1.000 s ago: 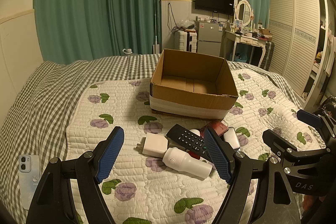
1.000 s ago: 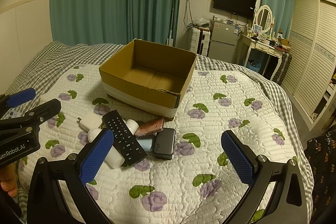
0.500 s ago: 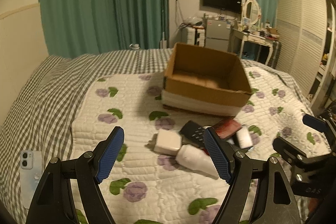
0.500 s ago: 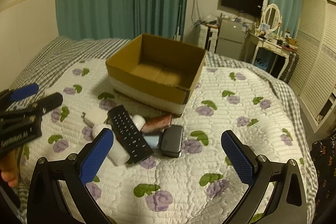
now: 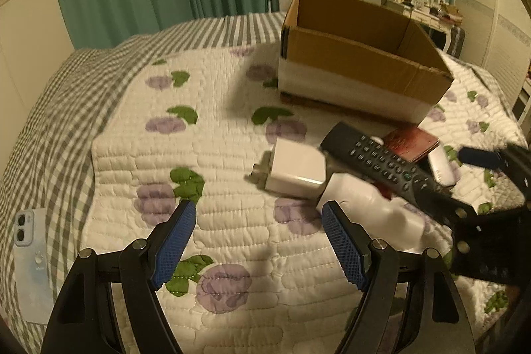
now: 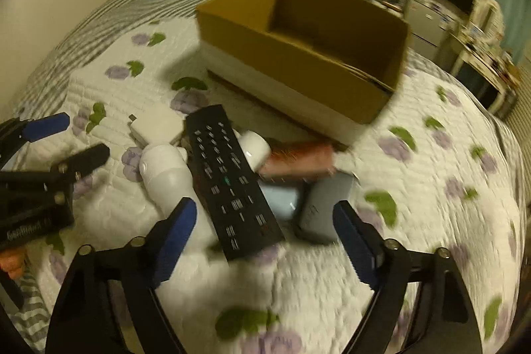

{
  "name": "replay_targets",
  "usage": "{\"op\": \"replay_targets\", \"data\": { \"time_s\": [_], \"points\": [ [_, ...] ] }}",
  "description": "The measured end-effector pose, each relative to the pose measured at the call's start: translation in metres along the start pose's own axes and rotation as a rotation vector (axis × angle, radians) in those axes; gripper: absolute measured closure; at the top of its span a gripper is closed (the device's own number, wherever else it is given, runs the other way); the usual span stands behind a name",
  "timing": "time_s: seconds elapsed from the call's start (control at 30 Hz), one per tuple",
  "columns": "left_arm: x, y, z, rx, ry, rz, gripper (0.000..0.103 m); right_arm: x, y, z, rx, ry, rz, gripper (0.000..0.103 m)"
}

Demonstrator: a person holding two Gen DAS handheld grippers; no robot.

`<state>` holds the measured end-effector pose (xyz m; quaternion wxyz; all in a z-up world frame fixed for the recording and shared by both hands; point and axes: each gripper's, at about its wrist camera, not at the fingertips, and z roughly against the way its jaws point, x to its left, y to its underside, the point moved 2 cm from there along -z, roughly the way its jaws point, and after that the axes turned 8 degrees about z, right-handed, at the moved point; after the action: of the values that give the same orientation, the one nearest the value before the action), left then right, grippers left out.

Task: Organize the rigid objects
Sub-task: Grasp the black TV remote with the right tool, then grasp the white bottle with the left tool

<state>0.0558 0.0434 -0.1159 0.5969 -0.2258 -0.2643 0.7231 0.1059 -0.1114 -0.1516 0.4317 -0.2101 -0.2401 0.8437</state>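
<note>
Remote (image 6: pixel 232 181), black, long, atop clutter

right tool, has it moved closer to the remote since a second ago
Yes. In the right wrist view the right tool has dropped toward the pile: the black remote now reaches between its closing fingers, unpressed, and the cardboard box looms larger.

The right gripper (image 6: pixel 262 231), its jaws closing with nothing pressed between them, hangs over the near end of a black remote (image 6: pixel 229 178) lying on a pile of small items before an open cardboard box (image 6: pixel 298 62) on the quilt (image 6: pixel 431 181).
</note>
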Motion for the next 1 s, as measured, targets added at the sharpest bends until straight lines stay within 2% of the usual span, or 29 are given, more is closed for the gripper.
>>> {"op": "replay_targets", "data": {
  "time_s": [0.1,0.3,0.4,0.53,0.73,0.9,1.0],
  "points": [
    [0.003,0.002,-0.009,0.020,-0.014,0.006,0.022,0.008,-0.015,-0.021,0.020,-0.043,0.067,0.031],
    [0.007,-0.001,-0.019,0.046,-0.029,0.025,0.022,0.017,-0.027,-0.056,0.064,-0.092,0.119,0.041],
    [0.005,-0.001,-0.018,0.064,-0.025,0.026,0.022,0.017,-0.027,-0.058,0.058,-0.114,0.107,0.061],
    [-0.005,-0.001,-0.009,0.078,-0.008,0.032,0.022,0.010,-0.021,-0.039,0.018,-0.110,0.077,0.062],
    [-0.045,-0.002,-0.004,0.145,0.091,0.038,0.022,-0.024,-0.013,0.001,-0.052,-0.036,0.017,0.062],
    [-0.068,0.000,-0.036,0.266,0.078,0.114,0.022,-0.054,0.005,0.016,-0.066,-0.025,-0.060,0.062],
    [-0.074,-0.001,-0.055,0.308,0.089,0.179,0.025,-0.066,0.011,0.017,-0.073,-0.043,-0.097,0.062]
  ]
}}
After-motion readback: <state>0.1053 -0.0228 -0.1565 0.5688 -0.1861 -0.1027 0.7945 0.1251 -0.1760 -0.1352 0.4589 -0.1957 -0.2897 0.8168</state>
